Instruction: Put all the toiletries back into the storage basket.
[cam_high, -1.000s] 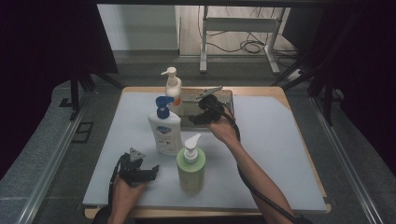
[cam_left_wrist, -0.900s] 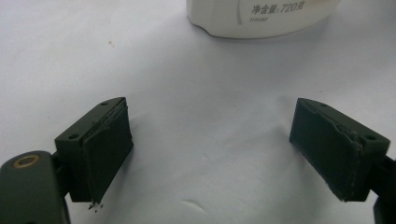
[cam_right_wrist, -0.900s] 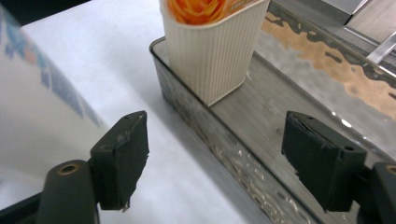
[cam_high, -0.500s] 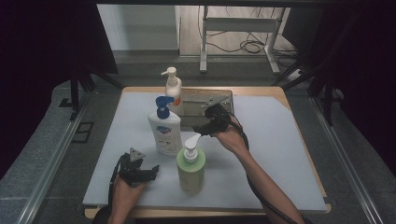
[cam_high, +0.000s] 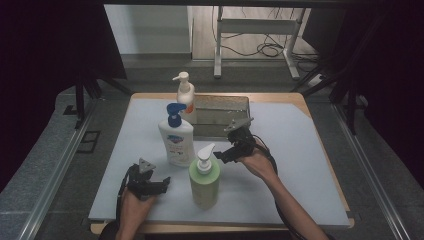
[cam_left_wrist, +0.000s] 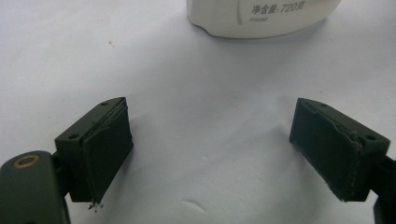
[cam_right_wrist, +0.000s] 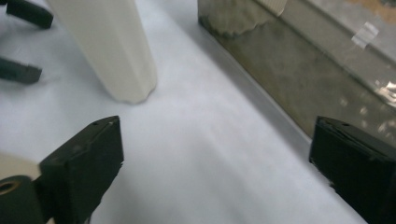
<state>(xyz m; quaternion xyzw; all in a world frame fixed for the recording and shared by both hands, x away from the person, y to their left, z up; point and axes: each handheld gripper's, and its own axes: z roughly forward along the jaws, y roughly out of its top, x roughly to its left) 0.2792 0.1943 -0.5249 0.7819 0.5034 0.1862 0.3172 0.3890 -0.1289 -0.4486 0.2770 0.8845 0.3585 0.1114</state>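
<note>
Three pump bottles stand on the white mat. A green bottle with a white pump is nearest. Behind it stands a white bottle with a blue pump. A white-and-orange bottle is at the back, beside a metal tray. My right gripper is open just right of the green bottle's pump, with nothing between its jaws. My left gripper rests open on the mat, left of the green bottle. The left gripper faces the white bottle's base. The right gripper looks along the mat between a white bottle and the tray.
The tray sits at the mat's far middle, against the table's back edge. Bare mat lies to the right of my right hand. Dark floor, metal rails and cables surround the table. Two jaw tips of the other gripper appear far off.
My right gripper has come back from over the tray toward me and now sits low beside the green bottle's pump. The left gripper has stayed put.
</note>
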